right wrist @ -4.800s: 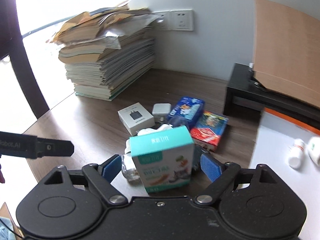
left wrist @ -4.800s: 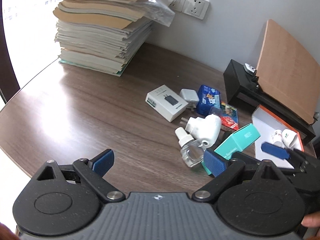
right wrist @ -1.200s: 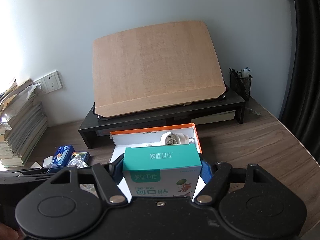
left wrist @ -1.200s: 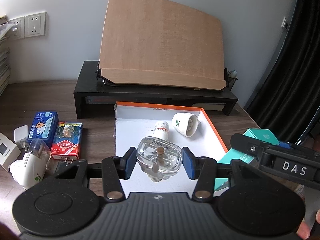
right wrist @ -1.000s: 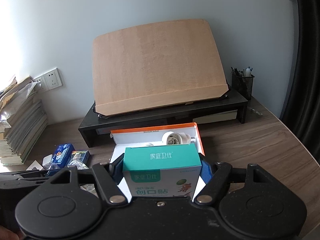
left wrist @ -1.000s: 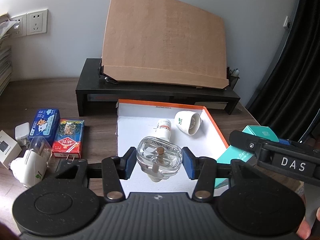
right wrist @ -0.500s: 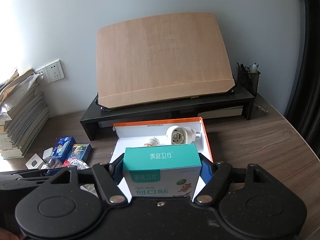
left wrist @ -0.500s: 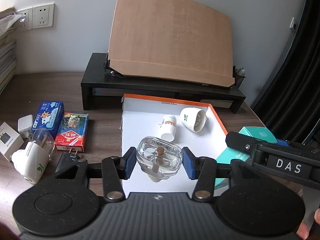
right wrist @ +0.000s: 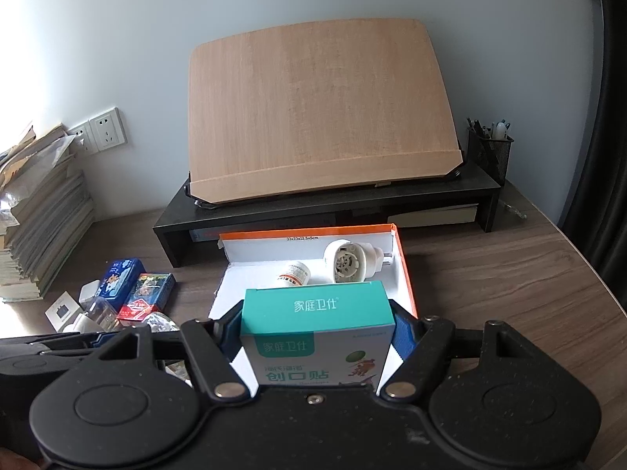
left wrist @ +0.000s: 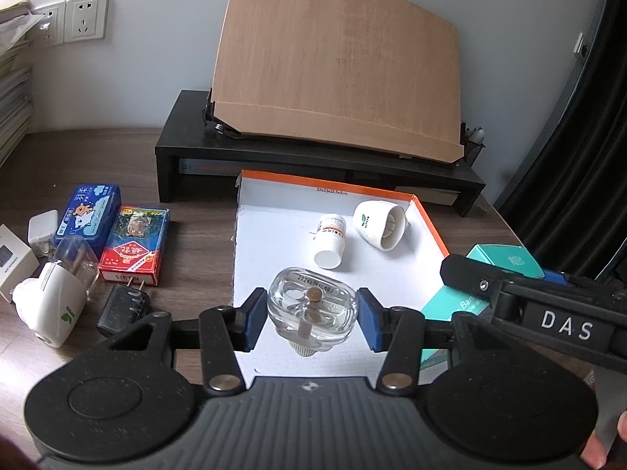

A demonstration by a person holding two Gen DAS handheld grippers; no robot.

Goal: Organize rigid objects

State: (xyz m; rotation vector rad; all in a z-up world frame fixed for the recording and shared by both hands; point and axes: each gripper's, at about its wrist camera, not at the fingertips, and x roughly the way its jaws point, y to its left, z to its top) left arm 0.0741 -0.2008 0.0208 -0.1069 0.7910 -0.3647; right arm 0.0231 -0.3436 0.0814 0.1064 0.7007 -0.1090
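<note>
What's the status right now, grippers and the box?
Left gripper shut on clear bottle. Right gripper shut on teal carton. Both over orange-edged box; nothing blocking.

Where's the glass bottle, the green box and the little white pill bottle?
glass bottle (left wrist: 312, 315), left wrist view, clear body.
green box (right wrist: 317, 346), right wrist view, front face.
pill bottle (left wrist: 330, 239), left wrist view, labelled side.

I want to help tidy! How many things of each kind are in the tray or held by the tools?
Bottles: 2, clear bottle, white pill bottle
Plug-in diffusers: 1, white diffuser
Boxes: 1, teal box
Total: 4
</note>
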